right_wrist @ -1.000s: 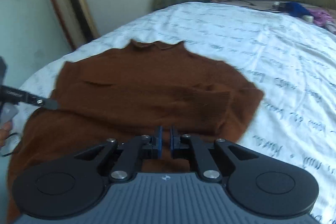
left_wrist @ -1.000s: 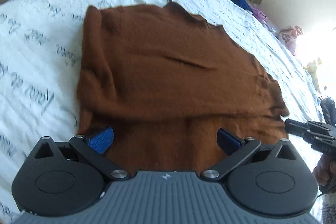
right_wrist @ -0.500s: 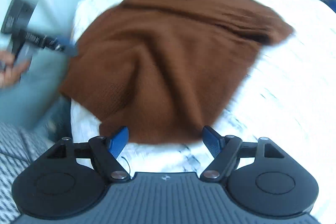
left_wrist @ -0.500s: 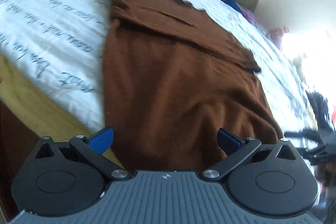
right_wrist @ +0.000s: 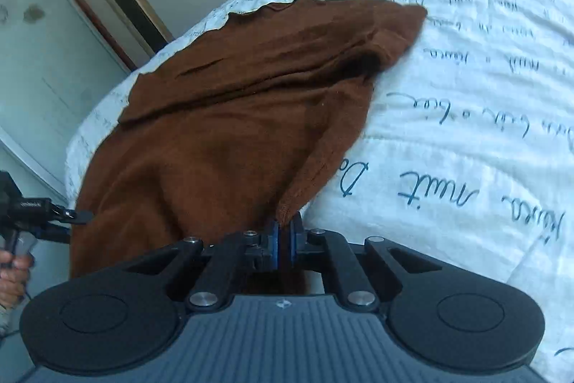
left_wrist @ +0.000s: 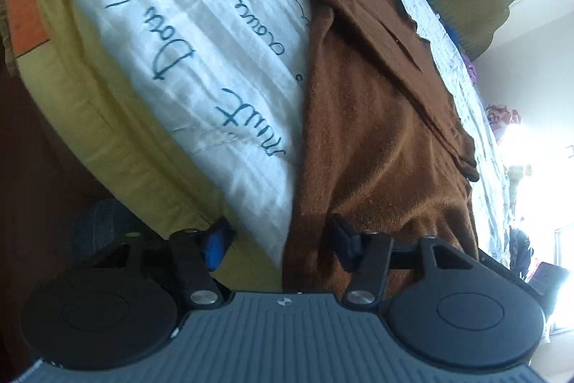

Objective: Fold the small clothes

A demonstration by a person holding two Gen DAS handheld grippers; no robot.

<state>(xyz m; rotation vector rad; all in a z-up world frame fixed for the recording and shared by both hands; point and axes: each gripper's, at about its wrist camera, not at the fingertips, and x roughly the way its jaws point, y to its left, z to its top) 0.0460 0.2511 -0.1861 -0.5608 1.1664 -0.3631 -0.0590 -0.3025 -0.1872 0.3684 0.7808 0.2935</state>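
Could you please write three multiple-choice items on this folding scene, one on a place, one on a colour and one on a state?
1. Where does the sweater lie?
A. on a wooden floor
B. on the white bedspread with blue writing
C. in a basket

2. What colour is the sweater?
A. brown
B. grey
C. pink

3. How does the right gripper stand?
A. wide open above the sheet
B. shut on nothing
C. shut on a bottom corner of the sweater

Answers:
1 B: the printed bedspread shows around the sweater on both sides.
2 A: the knit is rust brown in both views.
3 C: the blue pads pinch the hem corner between them. The left gripper is closing instead, with the other edge of the sweater between its fingers, not yet pressed.
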